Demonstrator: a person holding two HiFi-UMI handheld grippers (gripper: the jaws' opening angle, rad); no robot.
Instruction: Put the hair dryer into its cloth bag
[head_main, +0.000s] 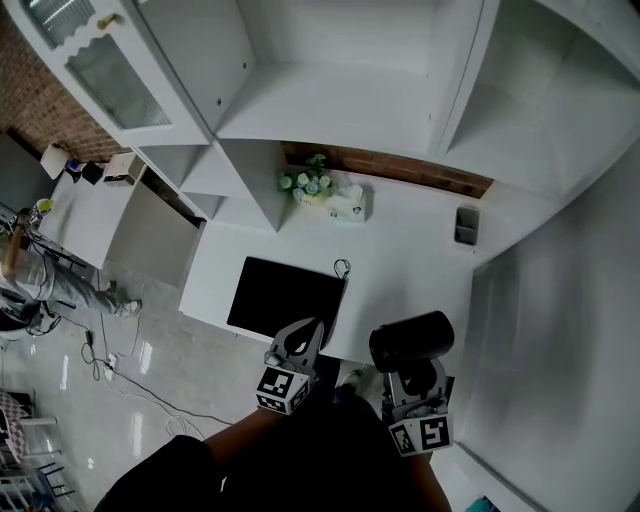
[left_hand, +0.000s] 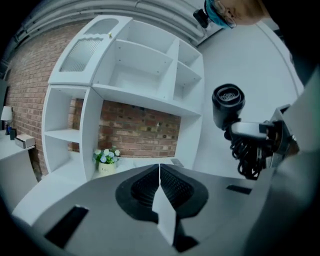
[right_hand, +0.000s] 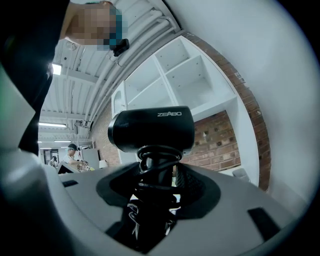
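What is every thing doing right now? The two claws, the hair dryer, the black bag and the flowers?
Left claw: shut, with nothing in it.
Right claw: shut on the hair dryer.
Hair dryer: held up in the air, cord wound round its handle.
Cloth bag: lying flat on the desk, dryer not yet inside.
Flowers: standing upright in their pot.

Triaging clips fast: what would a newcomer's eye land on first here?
The black barrel-shaped hair dryer, cord coiled round its handle, stands clamped in the right gripper at the head view's lower right. Left of it, a flat black cloth bag lies on the white desk, the shut left gripper showing at its near edge.
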